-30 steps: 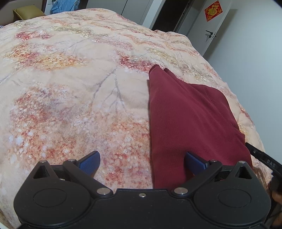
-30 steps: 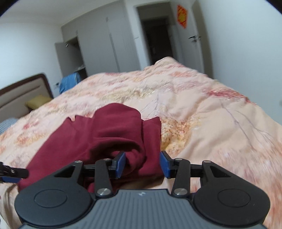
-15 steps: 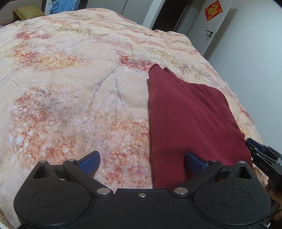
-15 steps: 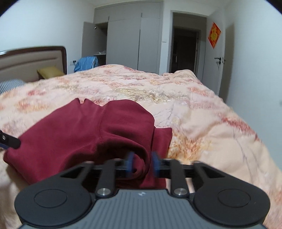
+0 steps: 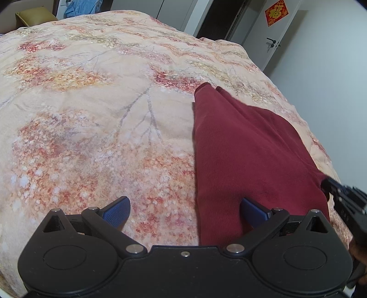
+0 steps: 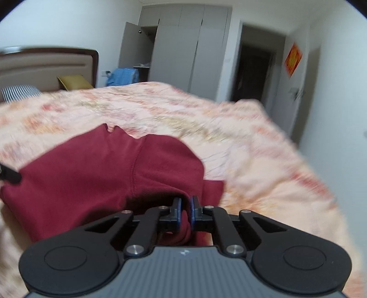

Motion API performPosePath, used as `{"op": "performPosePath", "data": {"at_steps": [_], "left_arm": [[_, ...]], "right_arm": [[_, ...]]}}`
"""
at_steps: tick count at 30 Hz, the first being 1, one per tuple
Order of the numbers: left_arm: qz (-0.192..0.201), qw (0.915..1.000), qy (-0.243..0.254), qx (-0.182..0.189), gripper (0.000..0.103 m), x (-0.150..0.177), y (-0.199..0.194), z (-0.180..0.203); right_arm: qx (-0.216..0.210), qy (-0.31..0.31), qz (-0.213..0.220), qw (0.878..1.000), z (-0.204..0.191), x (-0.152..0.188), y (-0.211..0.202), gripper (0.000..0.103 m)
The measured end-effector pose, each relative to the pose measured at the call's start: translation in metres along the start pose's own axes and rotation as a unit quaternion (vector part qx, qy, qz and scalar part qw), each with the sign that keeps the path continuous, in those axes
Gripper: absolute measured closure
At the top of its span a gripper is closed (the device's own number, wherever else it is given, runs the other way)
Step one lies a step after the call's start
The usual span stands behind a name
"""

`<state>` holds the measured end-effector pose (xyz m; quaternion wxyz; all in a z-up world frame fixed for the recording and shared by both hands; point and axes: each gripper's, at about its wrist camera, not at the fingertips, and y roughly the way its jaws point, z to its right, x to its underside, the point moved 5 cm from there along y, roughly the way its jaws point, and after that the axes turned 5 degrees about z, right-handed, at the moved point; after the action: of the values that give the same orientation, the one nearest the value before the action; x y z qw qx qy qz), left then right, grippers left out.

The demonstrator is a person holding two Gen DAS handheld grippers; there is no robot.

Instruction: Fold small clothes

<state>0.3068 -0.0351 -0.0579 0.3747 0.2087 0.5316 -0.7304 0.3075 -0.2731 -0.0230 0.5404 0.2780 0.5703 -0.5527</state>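
We hold our right gripper (image 6: 185, 212) with its jaws pinched on a fold of the dark red garment (image 6: 96, 174), at the garment's near right corner; a small bunch of cloth hangs between the blue pads. Our left gripper (image 5: 184, 212) has its jaws wide apart, with nothing pressed between them: one blue pad is over the bare quilt, the other over the garment's near edge, and that straight left edge runs away from us between the two.

The garment lies on the right part of the bed (image 5: 80, 110), on a quilt printed with red and yellow blossoms. To its left the quilt is open and flat for a long way. On its right the quilt's edge drops off close by, with a white wall (image 5: 332, 91) beyond it.

Farther off we see a brown headboard (image 6: 45, 62), a striped pillow (image 6: 19, 91), a yellow cushion (image 6: 73, 82), a blue cloth (image 6: 122, 75), grey wardrobes (image 6: 188, 50) with one door ajar, a dark doorway (image 6: 252, 71) and a red sign (image 5: 276, 12) on a door. The right view is blurred.
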Motion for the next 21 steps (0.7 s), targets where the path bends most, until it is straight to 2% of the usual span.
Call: {"op": "performPosePath", "data": {"at_steps": [5,9,15,20,21], "left_arm": [[-0.002,1.0000,0.005,0.003,0.001,0.003,-0.001,0.002],[-0.004,1.0000,0.006,0.002,0.001,0.004,-0.002,0.002],[-0.003,1.0000,0.008,0.003,0.001,0.005,-0.003,0.003],[-0.003,1.0000,0.007,0.003,0.001,0.005,-0.003,0.002],[-0.003,1.0000,0.007,0.003,0.000,0.005,-0.003,0.002]], "right_arm": [[0.033,-0.028,-0.021,0.999,-0.009,0.022,-0.008,0.096],[0.030,0.007,-0.028,0.999,-0.005,0.025,-0.006,0.094],[0.035,0.012,-0.039,0.999,-0.005,0.031,-0.015,0.089],[0.020,0.060,-0.032,0.998,0.004,0.027,-0.029,0.088],[0.018,0.067,-0.027,0.997,0.006,0.025,-0.032,0.082]]}}
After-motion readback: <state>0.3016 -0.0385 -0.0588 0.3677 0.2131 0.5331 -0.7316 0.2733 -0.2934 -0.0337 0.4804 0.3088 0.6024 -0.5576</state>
